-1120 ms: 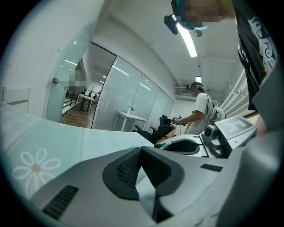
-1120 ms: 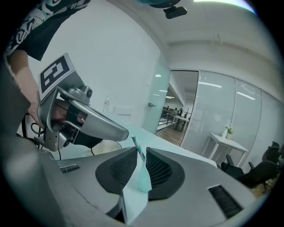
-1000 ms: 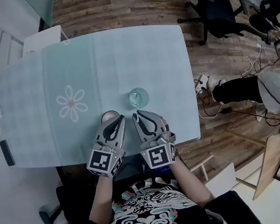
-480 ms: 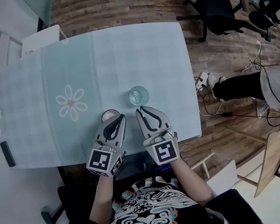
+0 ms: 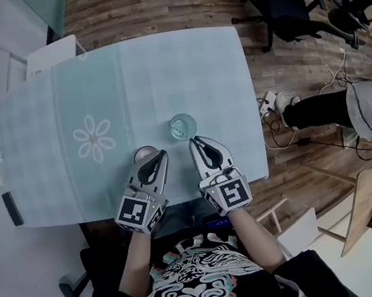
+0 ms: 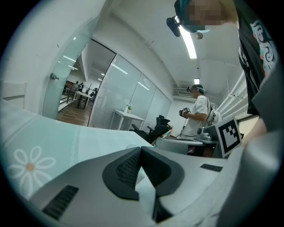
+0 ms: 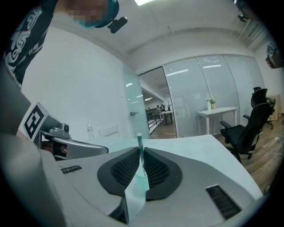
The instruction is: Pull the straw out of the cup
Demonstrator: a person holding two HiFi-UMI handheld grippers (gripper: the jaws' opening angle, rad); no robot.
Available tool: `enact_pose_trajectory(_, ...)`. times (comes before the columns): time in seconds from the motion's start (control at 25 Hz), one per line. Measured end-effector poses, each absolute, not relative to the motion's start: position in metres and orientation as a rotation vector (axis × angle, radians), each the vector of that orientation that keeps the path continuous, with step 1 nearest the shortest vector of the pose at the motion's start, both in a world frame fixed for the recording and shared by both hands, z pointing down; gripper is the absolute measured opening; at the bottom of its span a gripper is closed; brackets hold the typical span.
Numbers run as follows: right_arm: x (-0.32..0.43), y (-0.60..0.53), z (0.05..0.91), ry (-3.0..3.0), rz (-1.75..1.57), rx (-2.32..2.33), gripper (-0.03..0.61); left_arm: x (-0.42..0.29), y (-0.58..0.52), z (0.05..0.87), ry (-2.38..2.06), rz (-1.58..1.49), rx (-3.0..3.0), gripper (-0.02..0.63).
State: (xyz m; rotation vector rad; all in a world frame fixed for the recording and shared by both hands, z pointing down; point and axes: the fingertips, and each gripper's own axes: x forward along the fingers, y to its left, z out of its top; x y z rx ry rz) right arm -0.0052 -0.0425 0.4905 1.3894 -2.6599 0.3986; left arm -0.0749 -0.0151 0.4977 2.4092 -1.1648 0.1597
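The cup (image 5: pixel 183 127) stands on the pale table (image 5: pixel 160 65), and everything else is best placed against it. The right gripper (image 5: pixel 195 141) has its tips just beside the cup's near rim. In the right gripper view its jaws are clenched on the straw (image 7: pixel 140 144), a thin teal-and-white striped tube that rises a little way above the dark pads (image 7: pixel 156 170). So the grasp is made, and that is the first half of the job. What I cannot settle is the second half: no view shows the straw's lower end, so I cannot tell whether it stands inside the cup or has cleared the rim. From the head view the cup looks like a clear round glass, but the straw is too thin to trace there. My reading is that the pull is under way, not finished — what is left is to draw the straw clear of the cup and carry it off without tipping the glass. The left gripper (image 5: pixel 160 155) lies to the cup's near left, apart from it, its jaws closed together on nothing, as the left gripper view shows. Its tips sit over a small round pale thing (image 5: pixel 140 153) that I cannot identify. It is not steadying the cup, so a sticking straw could drag the cup along.
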Motion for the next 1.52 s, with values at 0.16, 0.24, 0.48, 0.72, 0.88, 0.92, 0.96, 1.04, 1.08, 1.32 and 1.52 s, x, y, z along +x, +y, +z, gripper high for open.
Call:
enact_pose_trajectory(0.16,0.006,-0.047,0.493,-2.656,0.459,1.443,0.038,-0.071,-0.018,0.498,-1.152,0.158,2.419,-0.003)
enact_pose_trajectory(0.24,0.013,-0.050,0.496,-2.654,0.523,1.486,0.038,-0.071,-0.019,0.499,-1.146,0.161,2.421,-0.003)
enact_pose_trajectory(0.48,0.028,-0.058,0.499,-2.642,0.617,1.559,0.038,-0.068,-0.023,0.498,-1.130,0.168,2.427,-0.003)
enact_pose_trajectory(0.72,0.032,-0.056,0.501,-2.625,0.686,1.600,0.038,-0.066,-0.024,0.493,-1.114,0.170,2.444,-0.003)
enact_pose_trajectory(0.88,0.036,-0.059,0.504,-2.606,0.727,1.619,0.038,-0.066,-0.027,0.488,-1.131,0.192,2.476,-0.003)
enact_pose_trajectory(0.92,0.036,-0.059,0.504,-2.602,0.738,1.617,0.038,-0.066,-0.027,0.486,-1.154,0.209,2.494,-0.003)
enact_pose_trajectory(0.96,0.036,-0.059,0.505,-2.598,0.751,1.612,0.038,-0.067,-0.027,0.485,-1.179,0.229,2.513,-0.003)
enact_pose_trajectory(1.04,0.036,-0.057,0.507,-2.590,0.780,1.608,0.039,-0.067,-0.027,0.485,-1.211,0.264,2.537,-0.003)
enact_pose_trajectory(1.08,0.037,-0.057,0.507,-2.588,0.795,1.611,0.038,-0.067,-0.027,0.486,-1.215,0.276,2.540,-0.003)
enact_pose_trajectory(1.32,0.036,-0.059,0.506,-2.604,0.802,1.581,0.038,-0.063,-0.030,0.482,-1.239,0.303,2.551,-0.003)
enact_pose_trajectory(1.52,0.036,-0.058,0.506,-2.612,0.805,1.565,0.038,-0.059,-0.030,0.484,-1.247,0.309,2.556,-0.003)
